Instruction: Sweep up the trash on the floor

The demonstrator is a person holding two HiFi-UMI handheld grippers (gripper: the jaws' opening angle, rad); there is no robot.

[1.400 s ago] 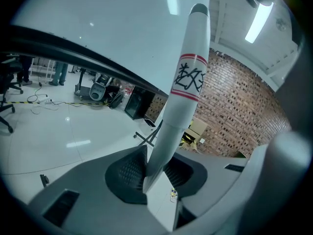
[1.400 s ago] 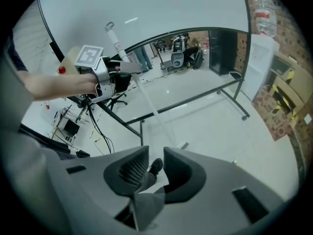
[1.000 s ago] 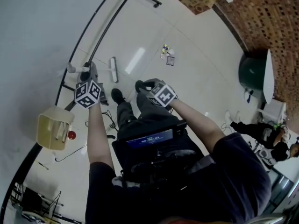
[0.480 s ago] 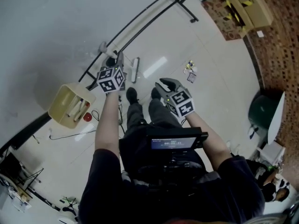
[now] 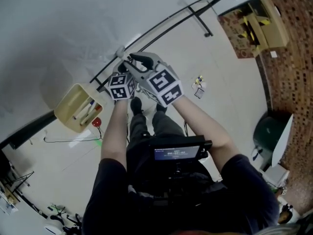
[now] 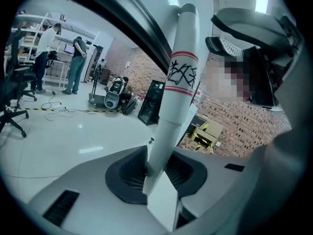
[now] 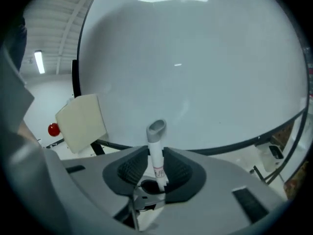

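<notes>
Left gripper point(image 6: 156, 174) clamps upright broom handle point(image 6: 178, 82); right gripper point(image 7: 155, 173), jaws just opening, straddles it.

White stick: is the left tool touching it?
Touching. The left gripper view shows the white stick clamped in the left tool, with no gap on either side.

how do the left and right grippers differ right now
The left gripper is clamped on the handle; the right gripper has it between jaws that have just been opening, seemingly not pressing. The left sits lower; the right is up near the grey cap. Both are at the same handle.
</notes>
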